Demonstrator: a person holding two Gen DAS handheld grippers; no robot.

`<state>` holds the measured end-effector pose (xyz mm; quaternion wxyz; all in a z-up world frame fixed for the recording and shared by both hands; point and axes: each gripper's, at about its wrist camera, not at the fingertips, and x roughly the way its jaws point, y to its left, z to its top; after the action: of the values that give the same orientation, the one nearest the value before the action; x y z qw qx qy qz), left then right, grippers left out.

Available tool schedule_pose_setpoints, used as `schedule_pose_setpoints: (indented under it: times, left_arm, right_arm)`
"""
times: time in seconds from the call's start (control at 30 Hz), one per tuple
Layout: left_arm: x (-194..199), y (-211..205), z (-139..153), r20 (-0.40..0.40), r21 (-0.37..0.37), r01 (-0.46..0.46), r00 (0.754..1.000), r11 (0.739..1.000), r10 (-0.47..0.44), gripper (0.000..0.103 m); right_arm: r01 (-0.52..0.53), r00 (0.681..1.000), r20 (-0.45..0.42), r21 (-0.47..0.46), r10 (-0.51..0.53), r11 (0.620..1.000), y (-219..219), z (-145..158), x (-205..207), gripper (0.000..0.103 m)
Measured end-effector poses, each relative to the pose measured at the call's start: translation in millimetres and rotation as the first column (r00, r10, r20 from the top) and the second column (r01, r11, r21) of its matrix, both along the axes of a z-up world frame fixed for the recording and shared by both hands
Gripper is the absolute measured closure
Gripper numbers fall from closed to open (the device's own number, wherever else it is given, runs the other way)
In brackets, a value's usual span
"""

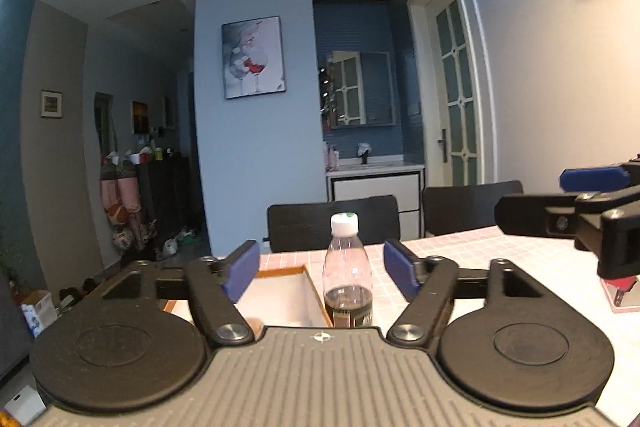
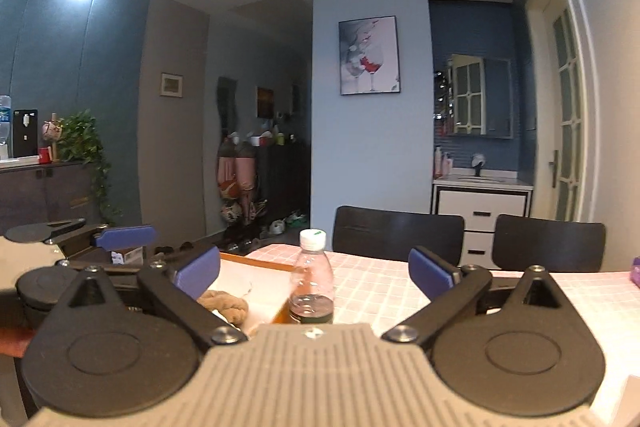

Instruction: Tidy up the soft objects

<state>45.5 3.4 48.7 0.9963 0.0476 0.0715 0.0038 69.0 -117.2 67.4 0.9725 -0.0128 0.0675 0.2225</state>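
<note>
A white tray with an orange wooden rim [image 1: 280,273] lies on the pink checked table; it also shows in the right wrist view [image 2: 256,265]. A tan braided soft object [image 2: 226,301] lies inside it. My left gripper [image 1: 320,269] is open and empty, held above the table over the tray's right edge. My right gripper [image 2: 316,273] is open and empty, to the right of the left one; it shows from the side in the left wrist view [image 1: 560,195]. The left gripper shows at the left of the right wrist view [image 2: 124,237].
A clear plastic bottle [image 1: 347,275] with a white cap and a little dark liquid stands beside the tray's right edge, also in the right wrist view [image 2: 312,281]. Two black chairs [image 1: 334,223] stand at the far table edge. A red-and-pink item [image 1: 622,293] lies at right.
</note>
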Motion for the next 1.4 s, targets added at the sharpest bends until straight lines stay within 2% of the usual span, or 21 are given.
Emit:
schedule_pose_setpoints:
  times: [0.07, 0.43, 0.63, 0.87, 1.17, 1.4]
  left_arm:
    - [-5.8, -3.4, -6.0, -0.017, 0.001, -0.03, 0.999, 1.0, 0.03, 0.007]
    - [-22.6, 29.1, -39.6, -0.159, -0.03, -0.162, 0.975, 0.986, 0.155, 0.006]
    - [-30.7, 36.1, -55.2, -0.2, -0.009, -0.19, 0.962, 0.982, 0.184, 0.006]
    - [-38.2, 25.0, -59.5, -0.212, 0.015, -0.167, 0.963, 0.986, 0.166, 0.006]
    - [-42.5, 13.9, -59.4, -0.211, 0.011, -0.151, 0.966, 0.988, 0.15, 0.006]
    - [-41.3, 14.3, -59.4, -0.216, 0.005, -0.153, 0.965, 0.988, 0.151, 0.006]
  right_arm:
    - [0.002, 1.0, -0.02, 0.0, -0.002, 1.0, -2.1, -4.9, -3.7, 0.003]
    - [0.065, 0.978, -0.196, -0.012, -0.066, 0.998, 8.0, -48.9, 2.0, 0.003]
    - [0.11, 0.96, -0.26, -0.002, -0.107, 0.994, 6.9, -75.8, -2.4, 0.003]
    - [0.145, 0.951, -0.274, -0.019, -0.145, 0.989, 2.6, -90.4, -5.9, 0.003]
    - [0.148, 0.957, -0.25, -0.029, -0.15, 0.989, 0.4, -85.3, -7.4, 0.003]
    - [0.156, 0.951, -0.263, -0.041, -0.161, 0.987, -0.8, -87.0, -6.3, 0.003]
